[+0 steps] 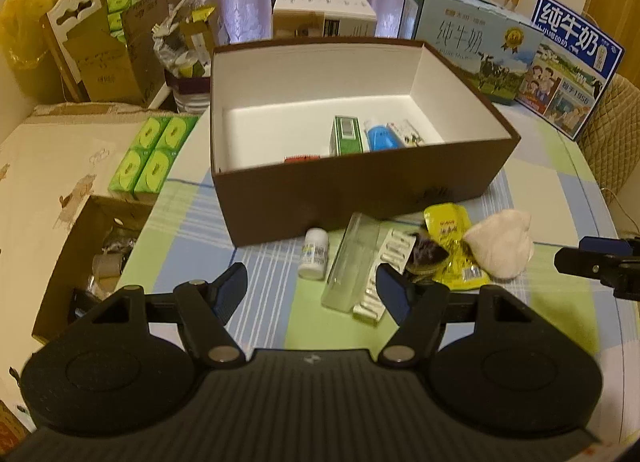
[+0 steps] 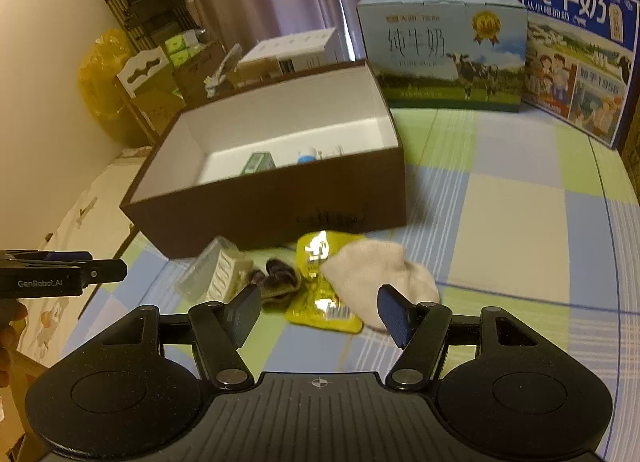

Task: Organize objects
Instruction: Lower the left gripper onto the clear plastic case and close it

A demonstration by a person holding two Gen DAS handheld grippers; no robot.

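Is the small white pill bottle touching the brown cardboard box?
Apart. The left wrist view shows striped tablecloth between the small white pill bottle and the brown cardboard box.

Checked tbl (image 1: pixel 520 182) w/ brown box (image 1: pixel 340 202)

The left gripper (image 1: pixel 312 288) points forward and steeply down, its two blue-padded fingers (image 1: pixel 231 286) spread apart with nothing pressed between them; the right gripper (image 2: pixel 320 312) is tilted down likewise, jaws parted and empty, blue pads (image 2: pixel 394 314) facing each other; the two tools sit side by side, each showing at the edge of the other's view; a bare hand (image 2: pixel 10 326) grips the left tool from behind.
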